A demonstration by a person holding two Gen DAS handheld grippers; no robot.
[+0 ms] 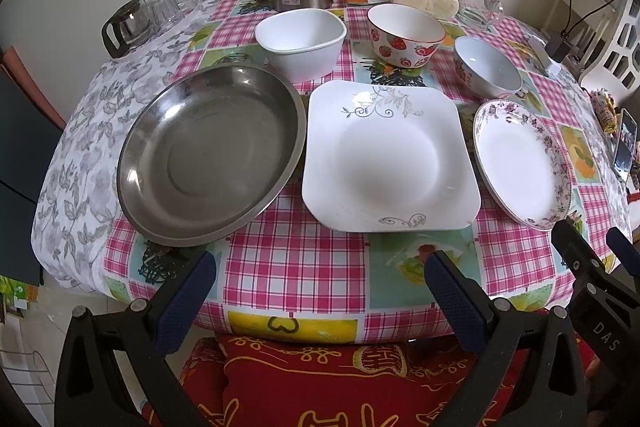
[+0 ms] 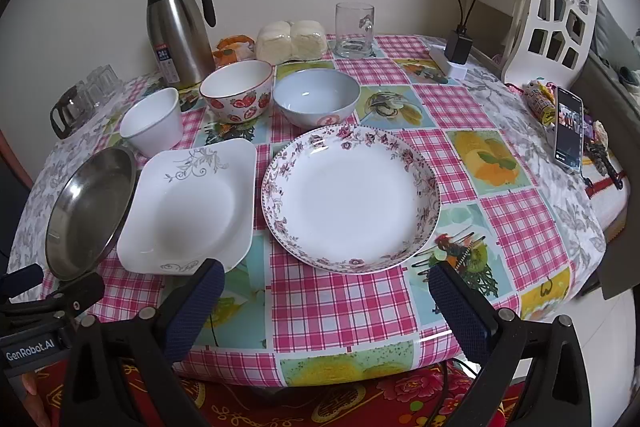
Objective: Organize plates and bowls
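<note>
Right wrist view shows the right gripper (image 2: 326, 291) wide, empty, just before the floral plate (image 2: 351, 193); left gripper (image 1: 320, 279) likewise wide. Stacking seems unstarted; next, probably grip that plate's rim beside the square plate (image 2: 188, 203).

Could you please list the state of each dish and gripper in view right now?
Round steel plate: empty, unstacked.
Square white plate: empty, unstacked.
Floral-rimmed round plate: empty.
Square white bowl: upright, empty.
Strawberry-patterned bowl: upright, empty.
Left gripper: open.
Right gripper: open.
</note>
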